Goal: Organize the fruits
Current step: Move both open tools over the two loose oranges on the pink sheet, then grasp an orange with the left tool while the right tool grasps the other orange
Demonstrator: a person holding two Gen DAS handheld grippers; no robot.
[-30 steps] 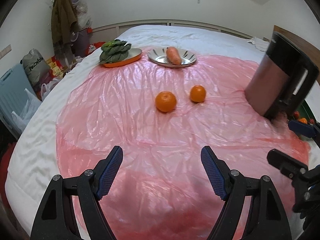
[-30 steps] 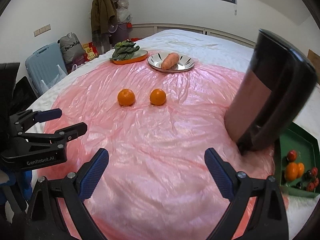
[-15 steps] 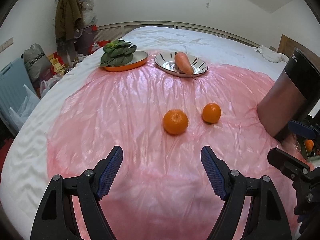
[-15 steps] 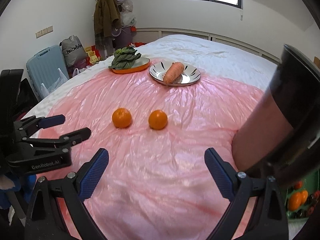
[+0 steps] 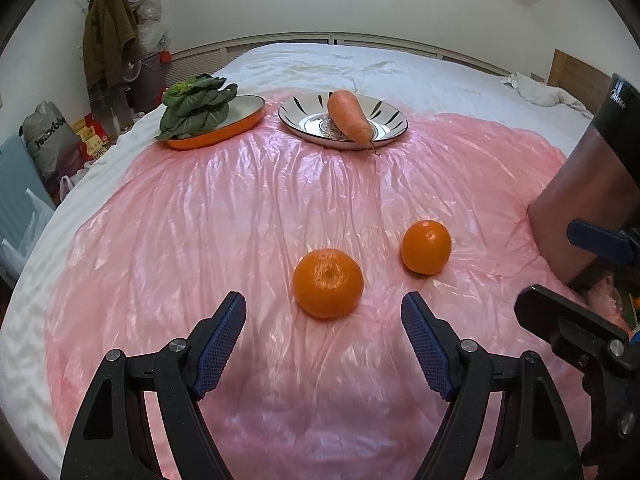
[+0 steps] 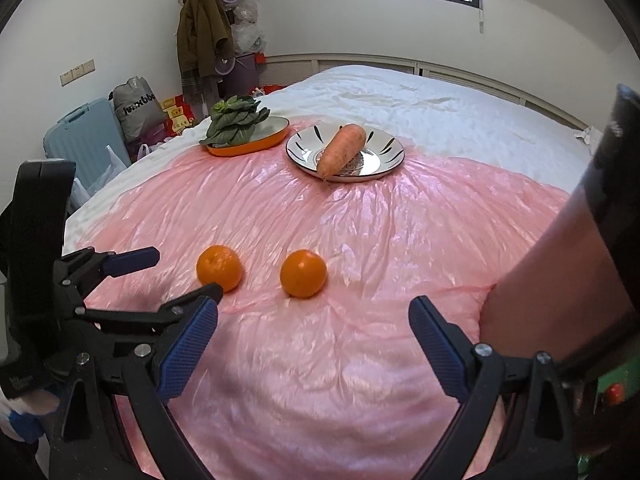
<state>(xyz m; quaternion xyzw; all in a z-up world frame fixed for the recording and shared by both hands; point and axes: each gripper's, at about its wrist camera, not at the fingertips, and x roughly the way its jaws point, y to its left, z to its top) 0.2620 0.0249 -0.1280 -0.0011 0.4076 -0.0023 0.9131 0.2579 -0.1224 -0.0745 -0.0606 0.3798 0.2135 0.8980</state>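
pink plastic sheeting [image 5: 248,208] covers a white bed [image 5: 360,64], and it is crinkled and slack throughout.

left wrist view: the left gripper [image 5: 324,312] stands with its jaws wide apart and holds nothing. the near orange [image 5: 328,282] sits at 12 o'clock, just beyond the fingertips and roughly centred between them. the second orange [image 5: 426,246] lies at 1 o'clock, close beside the first but apart from it. at 11 o'clock an orange-rimmed dish [image 5: 236,122] carries leafy greens [image 5: 196,106]; at 12 o'clock, well back, a striped plate [image 5: 384,130] carries a carrot [image 5: 349,116]. a dark canister [image 5: 592,192] stands at 3 o'clock.

right wrist view: the right gripper [image 6: 312,320] is likewise spread wide and empty. the second orange [image 6: 303,273] sits at 12 o'clock just past its fingertips; the near orange [image 6: 219,268] is at 11 o'clock, with the left gripper [image 6: 176,276] reaching in beside it. the canister [image 6: 568,272] crowds the 3 o'clock side.

assessment: the step in hand appears to be an approach to grasp, one orange per gripper. recommended: advance each gripper level until the fruit's widest part sits between the pads, then close gently, since the round fruit is likely to roll on slippery film. keep the lower edges of the fingers off the sheet to avoid dragging folds. the right gripper should hold clear of the canister.
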